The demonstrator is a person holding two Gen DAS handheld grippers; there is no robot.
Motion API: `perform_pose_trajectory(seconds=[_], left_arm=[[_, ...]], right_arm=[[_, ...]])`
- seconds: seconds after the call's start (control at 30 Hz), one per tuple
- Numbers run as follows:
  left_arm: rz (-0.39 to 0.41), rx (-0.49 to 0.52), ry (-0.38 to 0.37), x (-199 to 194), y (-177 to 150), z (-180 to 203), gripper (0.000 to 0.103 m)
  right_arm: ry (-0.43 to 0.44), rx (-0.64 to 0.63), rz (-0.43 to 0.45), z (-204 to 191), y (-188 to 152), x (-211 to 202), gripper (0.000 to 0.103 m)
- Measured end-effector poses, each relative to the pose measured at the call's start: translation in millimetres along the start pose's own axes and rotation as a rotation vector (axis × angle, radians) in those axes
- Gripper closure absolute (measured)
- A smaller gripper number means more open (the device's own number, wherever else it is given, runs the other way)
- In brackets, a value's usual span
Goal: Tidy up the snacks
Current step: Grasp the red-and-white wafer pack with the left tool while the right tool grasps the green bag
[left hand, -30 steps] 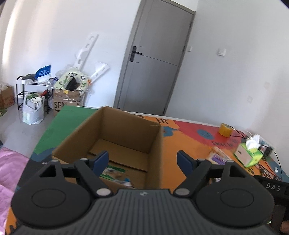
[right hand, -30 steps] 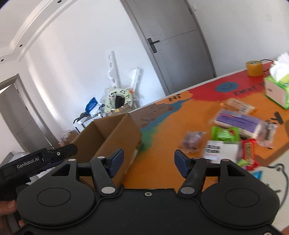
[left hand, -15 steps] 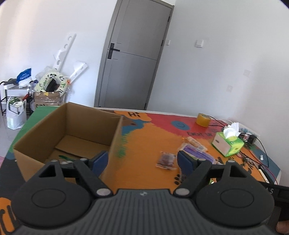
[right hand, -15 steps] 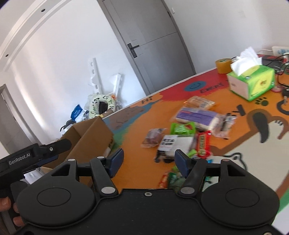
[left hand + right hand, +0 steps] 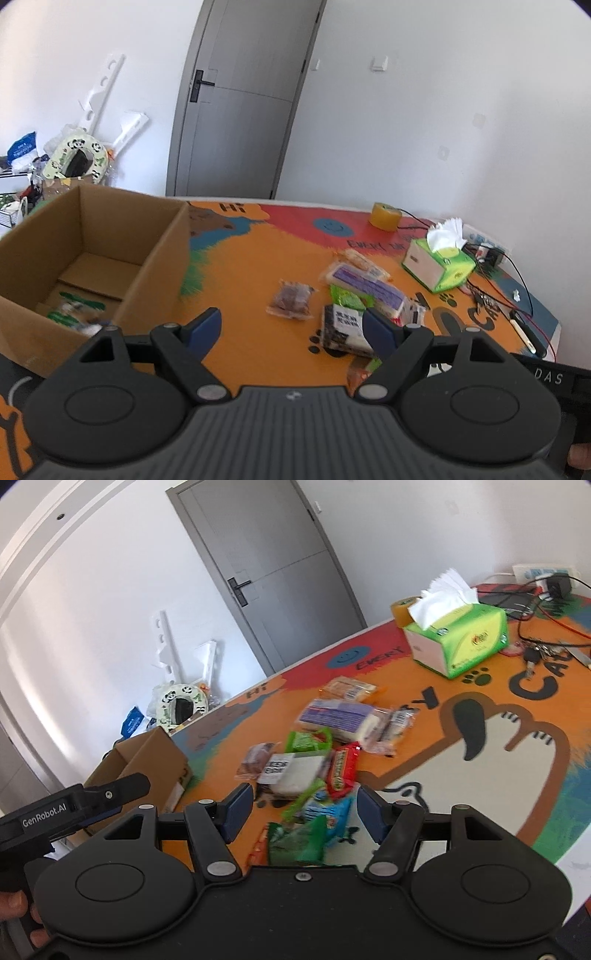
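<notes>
Now, far left in the left wrist view, cardboard box (image 5: 110, 254) standing open on the colourful mat (image 5: 251, 266), one green-and-white packet (image 5: 75, 308) lying on its floor near the front wall. Just right of the box, left gripper (image 5: 291, 326) hovering above the mat, jaws spread wide, blue pads (image 5: 207, 325) clear of everything, nothing held. Past it toward the middle, brown snack pouch (image 5: 291, 299) flat on the orange patch, apart from the box. Next over, black-and-white labelled pack (image 5: 341, 325) partly hidden behind the right finger, green wrapper (image 5: 345, 295) touching its far edge, long purple-topped package (image 5: 365, 284) beyond that. Further right, green tissue box (image 5: 437, 264) with a white tissue sticking up, yellow tape roll (image 5: 384, 216) behind it near the wall, tangle of cables (image 5: 491, 291) at the mat's right edge. Over in the right wrist view, same box (image 5: 147, 764) far left, same pile in the centre: brown pouch (image 5: 256, 758), labelled pack (image 5: 291, 773), red bar wrapper (image 5: 343, 771) leaning beside it, purple package (image 5: 336, 716) behind. Right gripper (image 5: 304, 812) poised low over the near end of the pile, jaws also wide apart and empty, a green bag (image 5: 295, 840) and a blue packet (image 5: 330, 814) lying between the fingers on the mat below. Tissue box (image 5: 461, 642) off to the upper right, keys (image 5: 535, 655) just beside it.
</notes>
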State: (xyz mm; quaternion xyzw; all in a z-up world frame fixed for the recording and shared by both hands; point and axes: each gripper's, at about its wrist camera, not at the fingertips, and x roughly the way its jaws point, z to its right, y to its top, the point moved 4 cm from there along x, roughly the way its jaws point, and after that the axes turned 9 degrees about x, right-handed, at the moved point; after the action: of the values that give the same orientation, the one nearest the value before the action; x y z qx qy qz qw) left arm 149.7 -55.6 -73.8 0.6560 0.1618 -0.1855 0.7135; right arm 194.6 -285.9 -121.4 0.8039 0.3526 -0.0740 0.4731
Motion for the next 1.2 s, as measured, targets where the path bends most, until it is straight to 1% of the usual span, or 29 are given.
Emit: perform_pose_trajectory(seconds=[0.23, 0.4, 0.47, 0.53, 0.7, 0.77, 0.8, 0.9, 1.03, 1.2], left_arm=[[-0.039, 0.027, -0.033, 15, -12, 14, 0.021], [-0.063, 0.047, -0.065, 25, -23, 25, 0.024], [-0.071, 0.052, -0.075, 28, -27, 28, 0.026], [-0.081, 0.050, -0.080, 32, -30, 29, 0.032], [-0.106, 0.046, -0.085, 39, -36, 29, 0.037], [-0.114, 0.046, -0.087, 42, -39, 30, 0.038], [-0.118, 0.047, -0.091, 43, -39, 31, 0.038], [-0.123, 0.048, -0.096, 48, -43, 33, 0.038], [-0.142, 0.055, -0.101, 55, -47, 39, 0.038], [-0.142, 0.076, -0.107, 60, -51, 49, 0.039]], right_arm=[[-0.011, 0.028, -0.028, 17, -8, 10, 0.041], [0.001, 0.041, -0.061, 23, -17, 18, 0.042], [0.011, 0.038, -0.075, 22, -20, 22, 0.045], [0.019, 0.040, -0.090, 21, -23, 26, 0.048], [0.057, 0.059, -0.130, 19, -31, 39, 0.049], [0.068, 0.053, -0.126, 17, -33, 41, 0.057], [0.076, 0.055, -0.130, 17, -33, 42, 0.065], [0.099, 0.070, -0.133, 18, -33, 42, 0.071], [0.071, 0.055, -0.106, 22, -31, 34, 0.073], [0.049, 0.082, -0.085, 35, -26, 27, 0.073]])
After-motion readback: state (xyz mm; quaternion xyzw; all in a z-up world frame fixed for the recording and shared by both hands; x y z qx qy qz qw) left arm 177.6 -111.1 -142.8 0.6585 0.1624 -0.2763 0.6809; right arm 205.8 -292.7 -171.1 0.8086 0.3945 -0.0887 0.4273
